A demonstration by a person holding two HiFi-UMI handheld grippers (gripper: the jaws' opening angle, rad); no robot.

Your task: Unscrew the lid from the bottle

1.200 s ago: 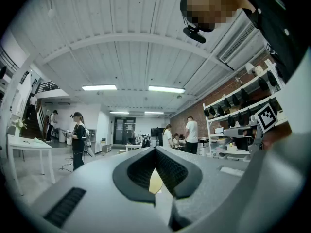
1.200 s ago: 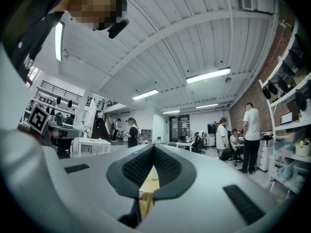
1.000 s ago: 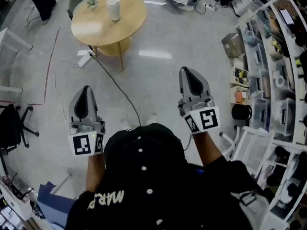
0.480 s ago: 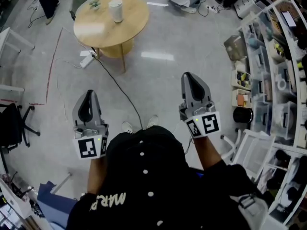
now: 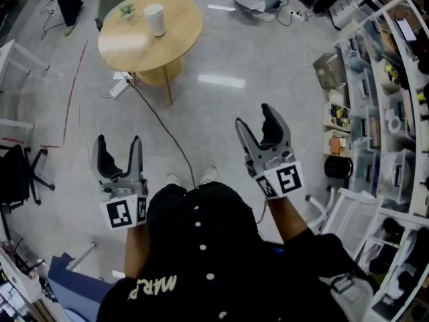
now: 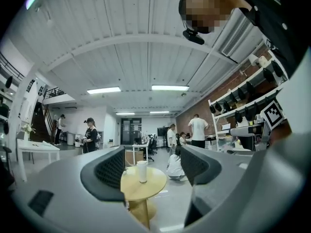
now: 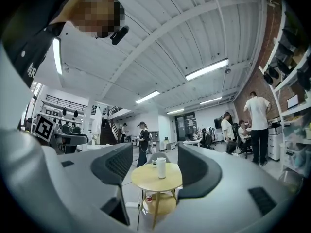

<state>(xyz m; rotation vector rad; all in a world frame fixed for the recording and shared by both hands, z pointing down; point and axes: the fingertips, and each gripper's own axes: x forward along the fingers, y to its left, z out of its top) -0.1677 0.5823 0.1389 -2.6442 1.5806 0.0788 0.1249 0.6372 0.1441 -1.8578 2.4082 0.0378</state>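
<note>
Head view: white cylindrical bottle [image 5: 155, 19] stands upright on the round wooden worktop [image 5: 127, 45], well ahead. The left hand-held gripper [image 5: 118, 146] looks slightly nearer than the right hand-held gripper [image 5: 255, 121].
Left gripper view: jaws opening, nothing between them, bottle [image 6: 142, 171] far off, dead ahead.
Right gripper view: same, bottle [image 7: 161, 168] centred.

On the left gripper [image 5: 118, 143] we see the fingers, shut before, now opening; on the right gripper [image 5: 255, 117] likewise; nothing sits between them.
</note>
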